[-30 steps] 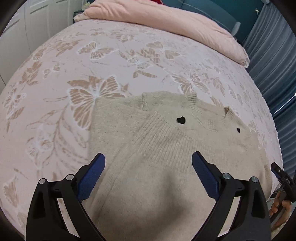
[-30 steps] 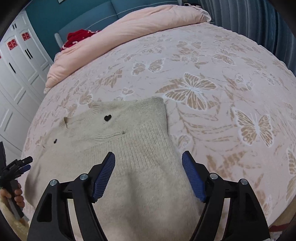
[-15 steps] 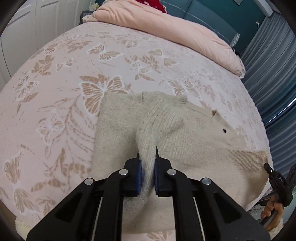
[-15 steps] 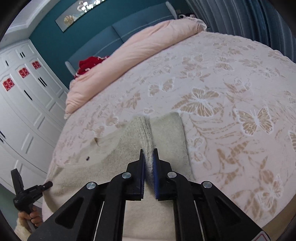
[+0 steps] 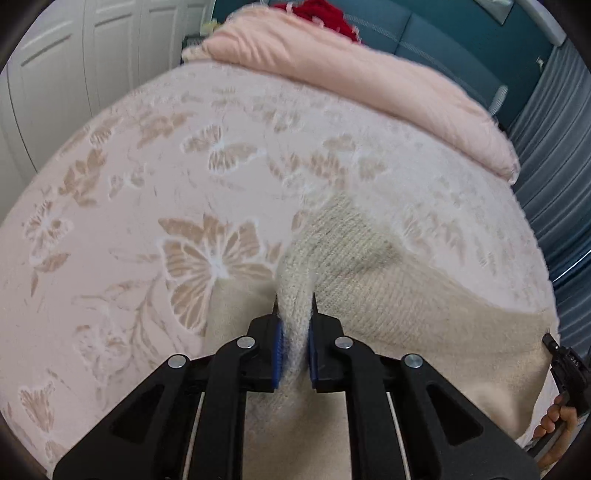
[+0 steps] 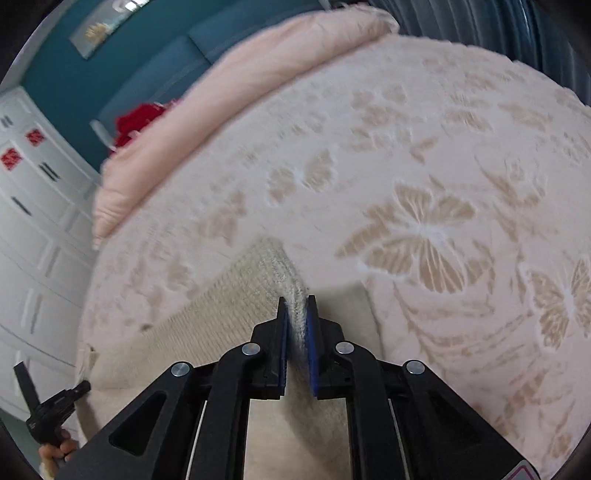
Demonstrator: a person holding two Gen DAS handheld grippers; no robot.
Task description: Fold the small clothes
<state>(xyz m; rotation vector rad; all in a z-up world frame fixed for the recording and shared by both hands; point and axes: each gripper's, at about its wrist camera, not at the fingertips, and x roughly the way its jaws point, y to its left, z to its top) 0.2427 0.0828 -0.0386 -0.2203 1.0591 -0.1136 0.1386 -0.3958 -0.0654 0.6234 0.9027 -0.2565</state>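
Observation:
A small beige knit sweater (image 5: 388,280) lies on the bed and also shows in the right wrist view (image 6: 221,306). My left gripper (image 5: 294,306) is shut on a pinched ridge of the sweater's knit. My right gripper (image 6: 295,306) is shut on another pinched ridge of the same sweater. The fabric is lifted and drawn forward over the rest of the garment, so the neckline and heart marks are hidden. The other gripper shows at the edge of each view, at the lower right (image 5: 565,369) and the lower left (image 6: 48,410).
The bed has a pink cover with tan butterflies (image 5: 210,254). A rolled pink duvet (image 5: 369,74) and a red item (image 5: 321,14) lie at the head. White wardrobe doors (image 6: 29,206) stand on one side, grey curtains (image 5: 554,177) on the other.
Both grippers went from open over the sweater to shut on pinched folds. They have since lifted the fabric and carried it toward the head of the bed, covering the neckline.

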